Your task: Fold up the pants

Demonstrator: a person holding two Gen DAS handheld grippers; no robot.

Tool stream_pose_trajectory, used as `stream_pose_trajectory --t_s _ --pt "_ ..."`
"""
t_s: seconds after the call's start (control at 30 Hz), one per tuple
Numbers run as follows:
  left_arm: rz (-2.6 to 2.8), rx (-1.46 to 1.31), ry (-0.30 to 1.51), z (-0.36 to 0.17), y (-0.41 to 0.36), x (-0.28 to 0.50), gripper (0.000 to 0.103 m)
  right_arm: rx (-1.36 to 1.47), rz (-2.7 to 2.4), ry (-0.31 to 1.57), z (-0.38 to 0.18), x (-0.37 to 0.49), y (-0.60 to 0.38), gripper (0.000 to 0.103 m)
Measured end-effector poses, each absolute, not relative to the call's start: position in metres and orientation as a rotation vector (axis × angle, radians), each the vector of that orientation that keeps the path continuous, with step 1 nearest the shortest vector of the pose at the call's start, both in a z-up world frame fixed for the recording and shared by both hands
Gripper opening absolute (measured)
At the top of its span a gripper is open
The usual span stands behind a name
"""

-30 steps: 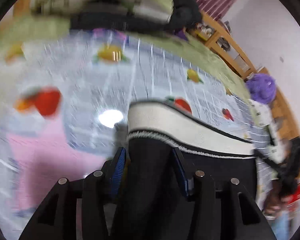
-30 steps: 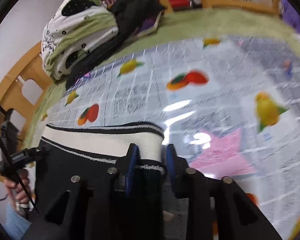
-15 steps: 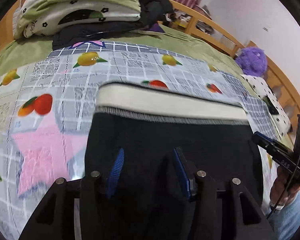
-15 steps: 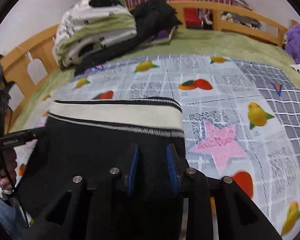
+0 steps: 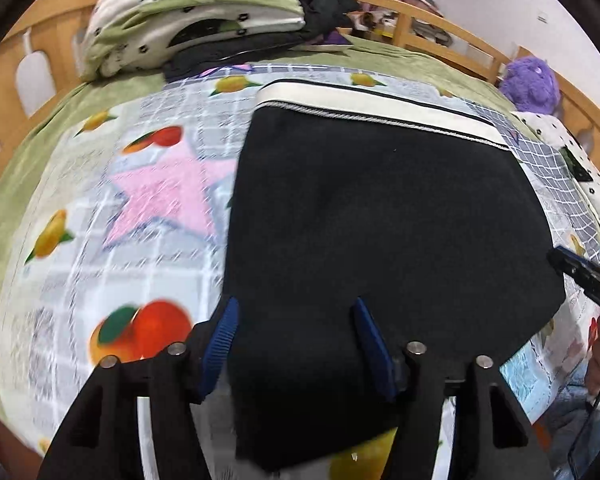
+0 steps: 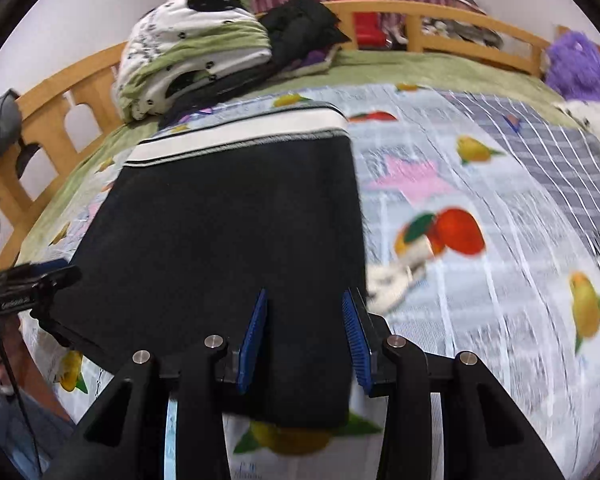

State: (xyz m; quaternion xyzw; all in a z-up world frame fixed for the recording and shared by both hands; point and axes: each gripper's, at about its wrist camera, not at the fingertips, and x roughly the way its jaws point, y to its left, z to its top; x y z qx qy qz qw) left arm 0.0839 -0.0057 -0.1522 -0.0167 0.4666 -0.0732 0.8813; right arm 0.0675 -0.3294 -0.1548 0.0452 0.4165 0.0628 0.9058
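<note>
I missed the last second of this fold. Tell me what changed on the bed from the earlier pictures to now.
The black pants now lie flat on the fruit-print sheet, white waistband at the far end. A second ago both grippers pinched them. Now the left gripper and right gripper are opening, pads apart, with cloth between them. The bedding pile and purple plush toy stayed put.

The pants [image 5: 380, 216] are black with a cream waistband [image 5: 372, 104] edged by thin black and speckled stripes. Under them the sheet [image 6: 480, 184] is pale grey-white check printed with orange and yellow fruit and a pink star [image 5: 168, 196]. At upper left the folded quilt [image 5: 188, 4] is white with black flowers and green bands. A purple plush [image 6: 576, 64] sits upper right.
</note>
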Motion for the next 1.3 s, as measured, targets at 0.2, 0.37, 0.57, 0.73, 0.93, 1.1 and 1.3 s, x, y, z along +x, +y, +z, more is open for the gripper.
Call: stream_pose_trajectory --t_s 0.2,0.37,0.57,0.73,0.93,1.1,1.3 --pt "-0.154 -0.095 1.009 -0.153 0.008 0.072 0.062 0.195 0.08 0.907 -0.164 0.052 -0.338 0.039" --pt "-0.138 -0.082 1.013 -0.155 0.007 0.064 0.063 0.195 0.065 0.927 -0.173 0.044 -0.339 0.039" --pt "-0.114 -0.053 1.012 -0.153 0.004 0.06 0.064 0.197 0.053 0.923 -0.17 0.042 -0.34 0.039" --pt "-0.091 -0.105 1.038 -0.158 0.018 0.051 0.073 0.146 0.021 0.875 -0.155 0.04 -0.337 0.039" --pt "-0.148 -0.145 1.019 -0.148 0.042 0.024 0.07 0.05 -0.032 0.8 -0.135 0.034 -0.337 0.039" --pt "-0.226 0.006 0.999 -0.155 0.023 0.007 0.07 0.141 0.014 0.849 -0.143 0.038 -0.347 0.039" --pt "-0.238 0.114 0.996 -0.161 -0.004 0.015 0.07 0.169 0.052 0.923 -0.158 0.043 -0.341 0.039"
